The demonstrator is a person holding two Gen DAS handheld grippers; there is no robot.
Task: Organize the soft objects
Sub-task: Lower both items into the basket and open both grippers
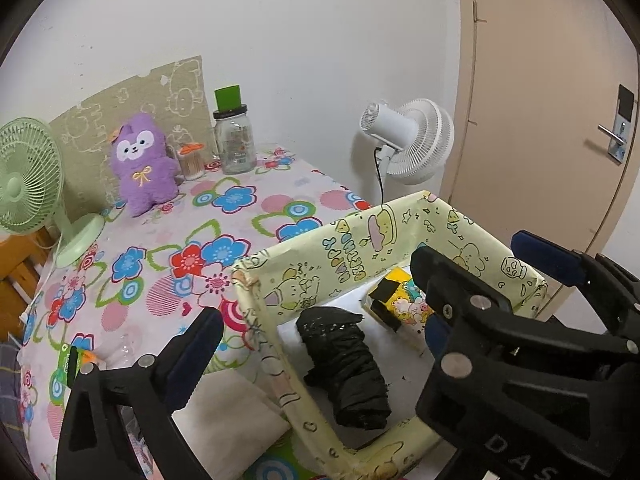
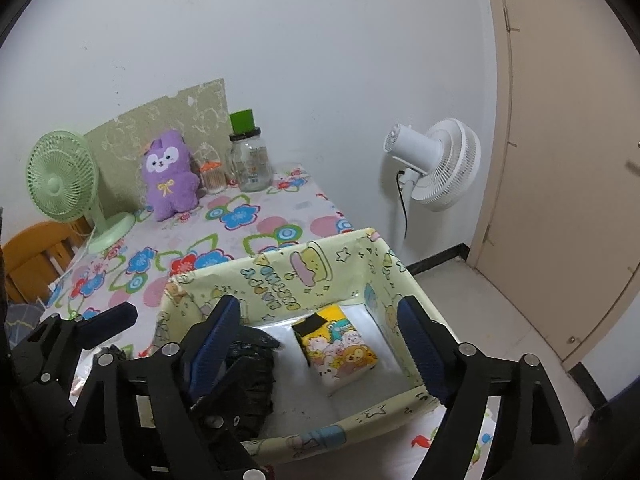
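Right hand-held gripper [image 2: 320, 344]: fingers apart, empty, poised above the box [image 2: 276, 276], which already contains the black bundle [image 2: 250, 376] and yellow tissue pack [image 2: 340, 348]. Left hand-held gripper [image 1: 316, 292]: likewise apart. The purple plush [image 2: 170, 174] remains on the bench [image 2: 256, 236], well apart, presumably next.

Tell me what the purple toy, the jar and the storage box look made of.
Purple toy: plush fabric, fuzzy matte pile.
Jar: clear glass or hard plastic; see-through, glossy.
Storage box: probably cardboard wrapped in printed paper; creased, slightly shiny.
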